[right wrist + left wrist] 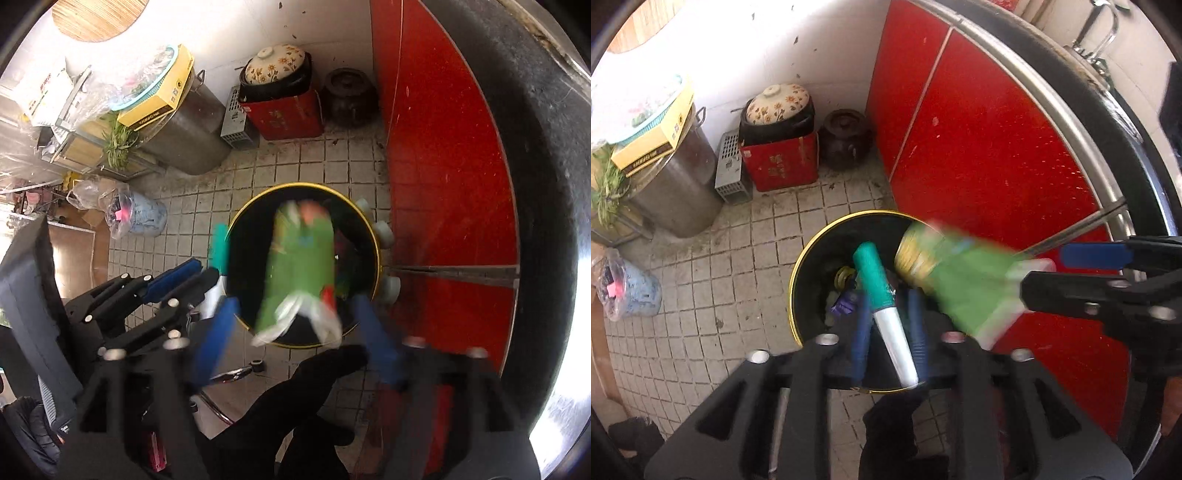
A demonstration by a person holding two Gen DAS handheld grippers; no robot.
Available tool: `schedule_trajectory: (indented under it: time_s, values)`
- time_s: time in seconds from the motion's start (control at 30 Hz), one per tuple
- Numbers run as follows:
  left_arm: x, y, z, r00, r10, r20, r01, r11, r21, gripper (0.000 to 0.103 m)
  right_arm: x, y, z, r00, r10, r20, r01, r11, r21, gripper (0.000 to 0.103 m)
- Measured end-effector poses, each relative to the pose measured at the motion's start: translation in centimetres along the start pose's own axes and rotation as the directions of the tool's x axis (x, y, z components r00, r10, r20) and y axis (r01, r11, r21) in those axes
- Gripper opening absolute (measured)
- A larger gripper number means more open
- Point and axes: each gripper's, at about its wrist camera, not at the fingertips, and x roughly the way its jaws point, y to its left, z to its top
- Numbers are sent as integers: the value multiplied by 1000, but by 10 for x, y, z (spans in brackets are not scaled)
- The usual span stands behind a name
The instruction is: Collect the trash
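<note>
The left gripper point(888, 328) pinched a green-and-silver tube point(884, 314) over the bin point(798, 266). The right gripper point(295, 339) stood wide, a green packet point(299, 273) blurred above the bin's mouth. Both looked light; the crinkly packet best taken mid-body.

Left tool point(888, 328) points downward, its blue fingers point(860, 332) closed narrowly onto what they hold; right tool point(295, 332) also points down, blue fingers point(216, 339) spread wide apart.

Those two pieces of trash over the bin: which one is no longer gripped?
The green snack bag: blurred, it hangs loose between the right gripper's spread fingers. The teal-and-silver tube sits between the left gripper's fingers.
</note>
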Motion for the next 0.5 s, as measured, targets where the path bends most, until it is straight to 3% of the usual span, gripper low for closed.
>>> schedule_trajectory:
  time_s: [0.03, 0.2, 0.33, 0.5]
  values:
    - [0, 1, 0, 1000, 9, 4, -9, 1000, -8, 57, 0, 1, 0, 1000, 3, 3, -3, 1000, -1, 71]
    - [-9, 1, -1, 999, 27, 20, -27, 1000, -5, 78, -18, 5, -5, 1000, 12, 29, -12, 1000, -17, 71]
    - [-24, -5, 0, 999, 37, 24, -37, 999, 7, 87, -52, 8, -17, 996, 19, 84, -17, 1000, -22, 75]
    - [-62, -28, 8, 997, 77, 27, -78, 996, 37, 91, -116, -5, -46, 984, 25, 176, -28, 1000, 13, 82]
